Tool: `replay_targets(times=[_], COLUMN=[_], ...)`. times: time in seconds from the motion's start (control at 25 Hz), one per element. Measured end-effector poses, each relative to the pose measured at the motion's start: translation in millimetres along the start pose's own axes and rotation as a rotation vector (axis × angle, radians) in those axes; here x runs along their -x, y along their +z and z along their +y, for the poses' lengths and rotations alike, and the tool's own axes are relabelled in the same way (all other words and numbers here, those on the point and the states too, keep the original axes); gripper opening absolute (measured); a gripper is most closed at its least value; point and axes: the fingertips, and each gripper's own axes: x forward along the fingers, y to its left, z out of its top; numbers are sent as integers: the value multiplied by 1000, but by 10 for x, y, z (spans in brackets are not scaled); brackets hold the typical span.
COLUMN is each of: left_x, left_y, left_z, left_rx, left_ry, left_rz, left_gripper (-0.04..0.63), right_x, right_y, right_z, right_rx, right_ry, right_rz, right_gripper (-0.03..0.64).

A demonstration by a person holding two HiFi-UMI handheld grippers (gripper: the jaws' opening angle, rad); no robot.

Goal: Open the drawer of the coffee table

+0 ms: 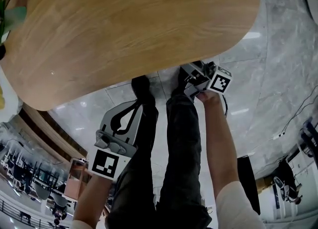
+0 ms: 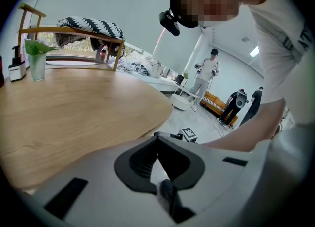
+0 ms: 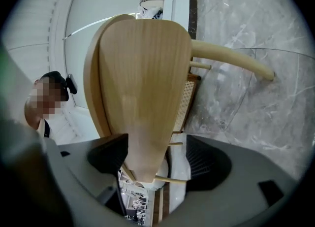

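The person is standing at the rounded end of the wooden tabletop (image 1: 124,34), legs (image 1: 184,148) in dark trousers showing on the grey marble floor (image 1: 278,74) between the two tools. The right gripper (image 1: 193,71) is hanging just at the tabletop's near edge, lower than its surface, and is pointing in under it. In the right gripper view its jaws are standing wide apart and released, and the narrow end of the tabletop is lining up in the gap between them with no pad visibly pressing on it. Under the tabletop a cane-webbed panel (image 3: 188,100) is showing beside a curved table leg (image 3: 231,61); it is probably the drawer front, though the angle is too oblique to be sure, and it is sitting flush, not pulled out. The left gripper (image 1: 139,106) is hovering apart from the tabletop, tilted downward, its jaws clenched together on nothing. Far across the tabletop a glass (image 2: 37,66) with green leaves is standing.
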Motion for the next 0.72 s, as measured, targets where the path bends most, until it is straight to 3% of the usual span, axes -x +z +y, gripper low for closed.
replay_targets(times=[0.16,0.4,0.72], left_x=[22,-85,-225], left_y=[-144,-242,-338], left_z=[122,289,300], left_rx=[1,26,-14], left_ry=[-9,-11,-35], left_rz=[24,22,48], left_gripper=[20,20,20], right_x=[-167,-328,-370], right_y=[24,62,163], right_z=[-122,-57,-12], right_rx=[-23,-34,-7], right_ry=[50,220,358], right_rz=[-15,-3,1], right_gripper=[382,387,383])
